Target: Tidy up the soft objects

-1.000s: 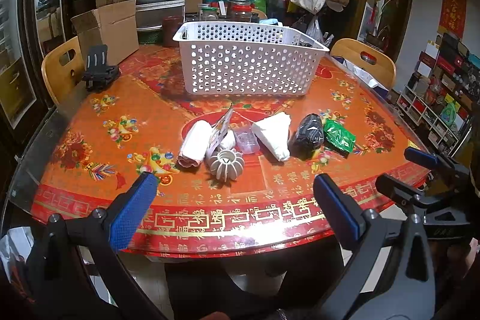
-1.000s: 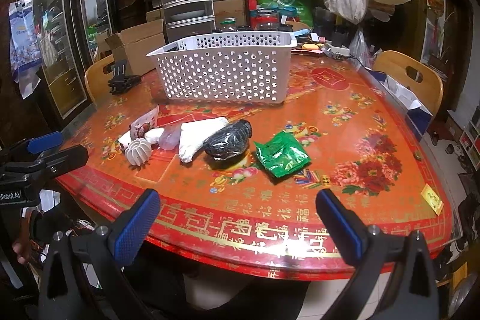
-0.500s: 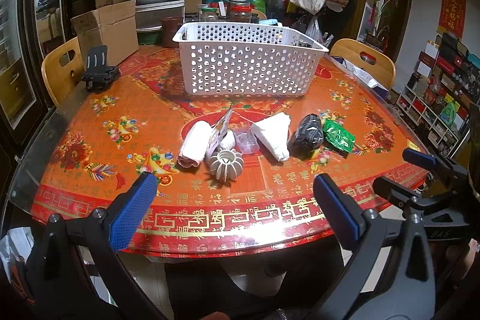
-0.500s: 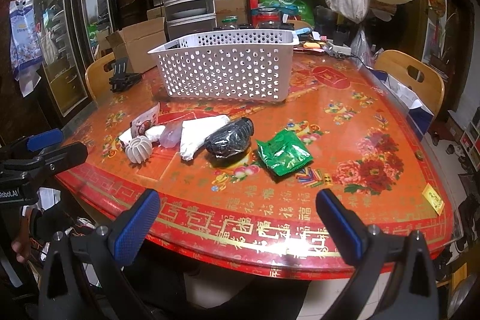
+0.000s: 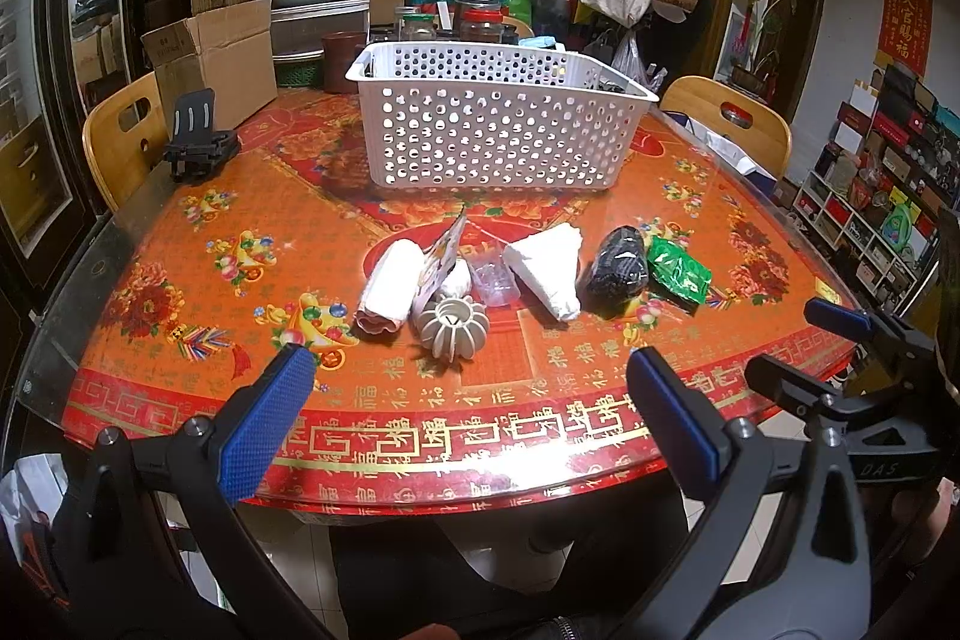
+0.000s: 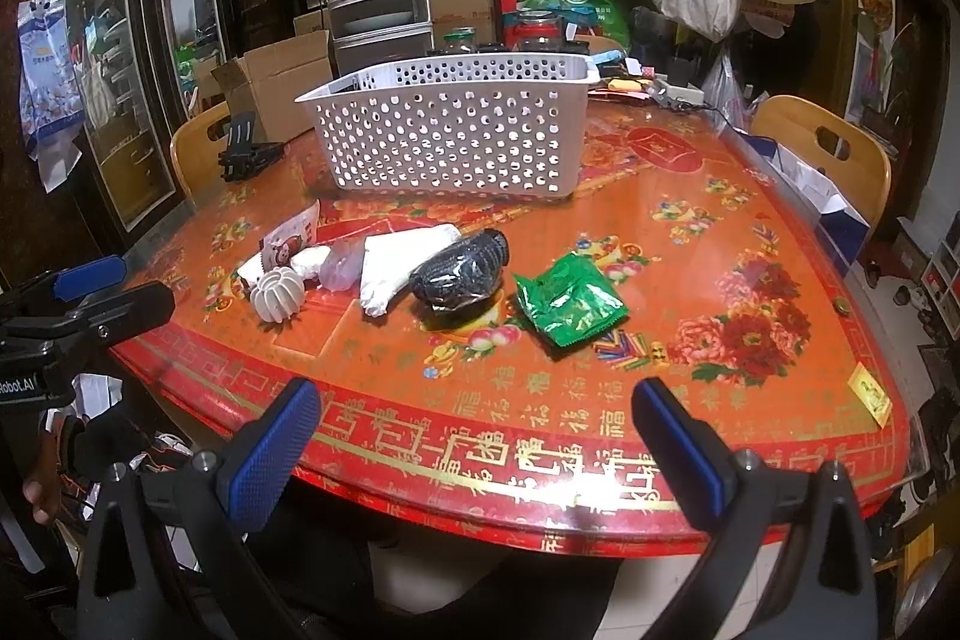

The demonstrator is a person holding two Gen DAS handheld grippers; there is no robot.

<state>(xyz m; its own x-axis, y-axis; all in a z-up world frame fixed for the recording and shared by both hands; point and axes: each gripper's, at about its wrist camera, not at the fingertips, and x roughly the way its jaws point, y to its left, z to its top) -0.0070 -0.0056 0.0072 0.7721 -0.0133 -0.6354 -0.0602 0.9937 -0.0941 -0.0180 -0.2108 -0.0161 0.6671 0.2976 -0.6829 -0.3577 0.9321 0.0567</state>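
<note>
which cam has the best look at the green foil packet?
Right wrist. The green foil packet lies near centre frame, whole and unoccluded, creases visible, just right of the black mesh bundle. In the left wrist view it sits smaller, off to the right, its near-left edge tucked behind that bundle.

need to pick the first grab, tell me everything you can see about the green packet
The green packet is a flat, shiny foil-like pouch, crinkled, with pale markings too small to read. It looks sealed and lies flat on the red patterned table, at the right end of the row of soft things. The black bundle sits just to its left; whether the two touch is unclear. Nothing lies on top of it, and neither pair of tongs is near it.
</note>
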